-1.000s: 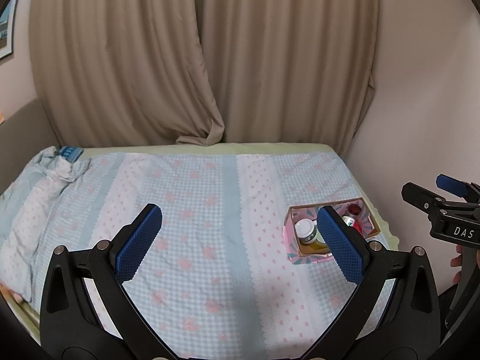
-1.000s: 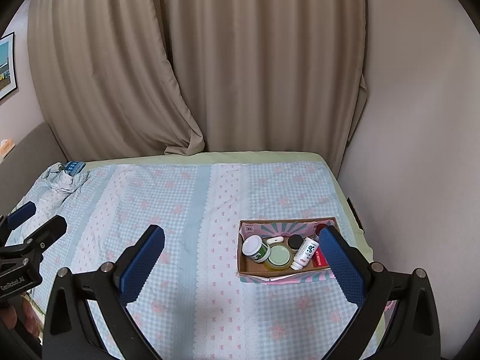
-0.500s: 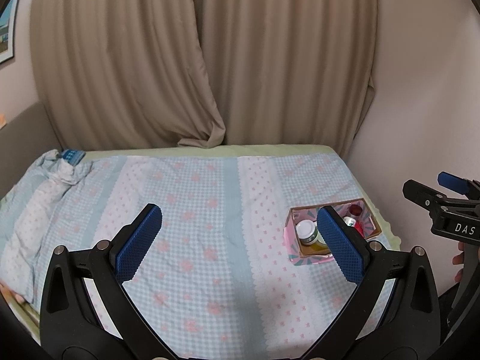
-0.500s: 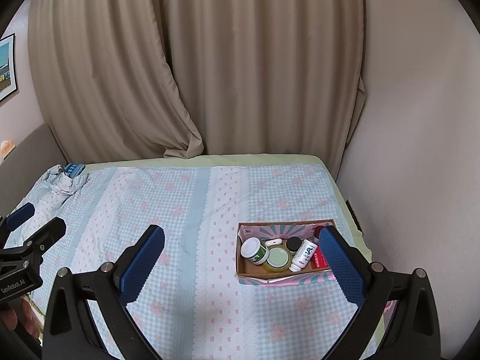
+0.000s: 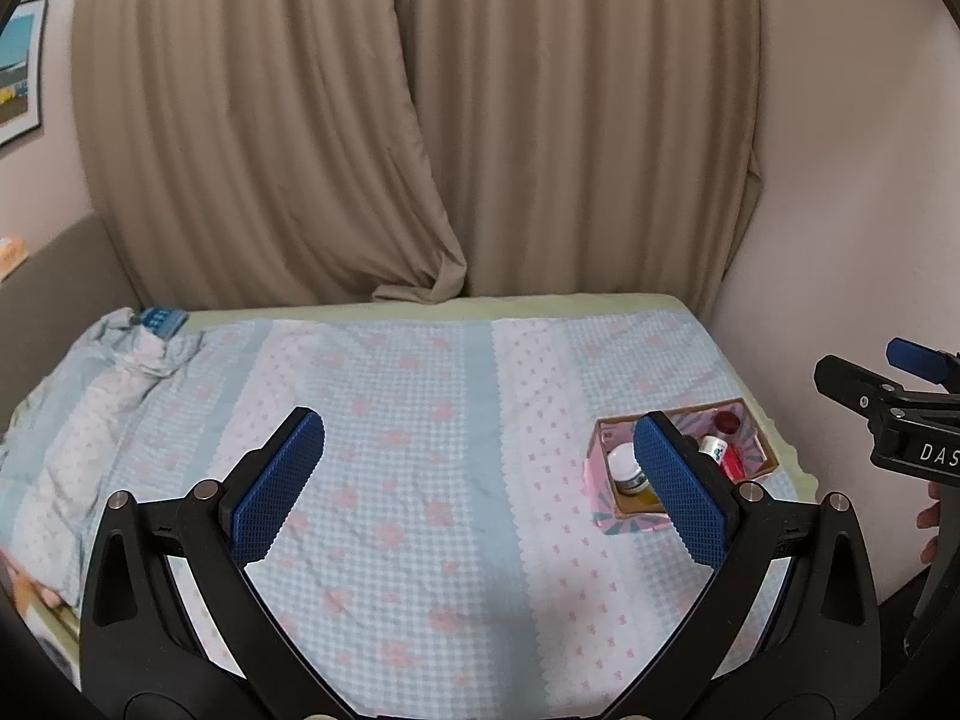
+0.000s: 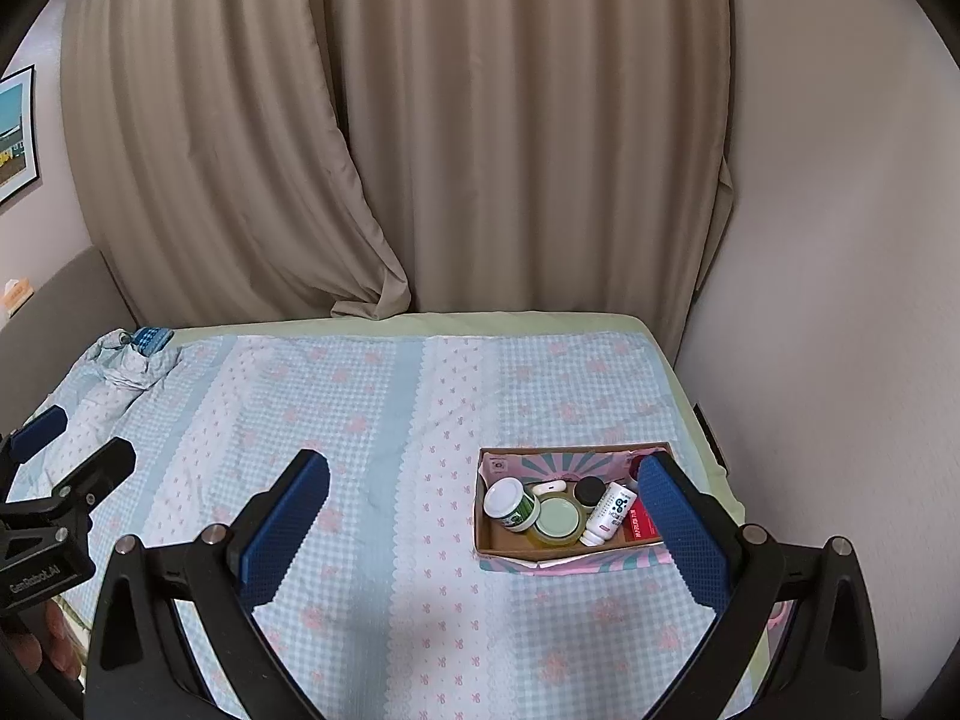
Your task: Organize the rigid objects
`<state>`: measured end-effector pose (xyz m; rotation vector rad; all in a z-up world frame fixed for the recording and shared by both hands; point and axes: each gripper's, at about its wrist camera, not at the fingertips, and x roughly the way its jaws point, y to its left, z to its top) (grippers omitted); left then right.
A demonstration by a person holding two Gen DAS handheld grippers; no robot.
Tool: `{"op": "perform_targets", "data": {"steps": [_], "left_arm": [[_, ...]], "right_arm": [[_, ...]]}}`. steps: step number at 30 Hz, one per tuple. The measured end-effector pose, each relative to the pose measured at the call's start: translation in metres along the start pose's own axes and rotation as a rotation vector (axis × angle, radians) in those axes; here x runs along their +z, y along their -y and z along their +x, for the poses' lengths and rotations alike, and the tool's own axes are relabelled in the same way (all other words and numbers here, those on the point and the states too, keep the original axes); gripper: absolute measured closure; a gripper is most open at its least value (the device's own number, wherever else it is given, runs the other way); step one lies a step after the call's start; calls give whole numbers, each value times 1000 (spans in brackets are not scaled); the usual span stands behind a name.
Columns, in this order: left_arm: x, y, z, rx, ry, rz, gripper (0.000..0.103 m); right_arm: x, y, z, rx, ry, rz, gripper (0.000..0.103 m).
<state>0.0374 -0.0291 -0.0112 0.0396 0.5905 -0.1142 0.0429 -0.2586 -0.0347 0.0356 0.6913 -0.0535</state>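
Several small rigid things sit together in one box [image 6: 570,558] near the right side of the bed [image 6: 372,420]: a white-lidded jar [image 6: 510,501], a green-lidded jar [image 6: 557,521], a white bottle [image 6: 609,513] lying on its side, a dark cap [image 6: 589,489], a small white piece [image 6: 549,487] and something red [image 6: 641,525] at the right end. Nothing rigid shows loose on the bedspread (the blue thing [image 6: 151,337] at the far left corner, on the bunched cloth, is too small to name).

Both tools hang above the bed with nothing between their pads. The left hand-held gripper [image 5: 480,492] stands wide, well left of the box. The right hand-held gripper [image 6: 486,531] also stands wide, its right pad [image 6: 681,531] overlapping the box's right end in view.

That layout fits two stages: items gathered into the box, or a full box waiting to be sorted out. So I judge no single move.

For any grasp here, a few cautions:
- The bed is soft, so pressing down would tip the box.
- Items touch each other; come straight down over one lid, pads on opposite sides.
- The lying bottle can roll; grip across its body.
- Steady the box wall with the other tool.
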Motion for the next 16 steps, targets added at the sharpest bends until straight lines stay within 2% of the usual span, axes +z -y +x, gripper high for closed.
{"op": "perform_targets", "data": {"steps": [10,16], "left_arm": [[-1,1,-6,61,39,2,0],[-4,1,-6,30,42,-8,0]], "right_arm": [[-1,0,-1,0,2,1,0],[0,2,0,-2,1,5,0]]}}
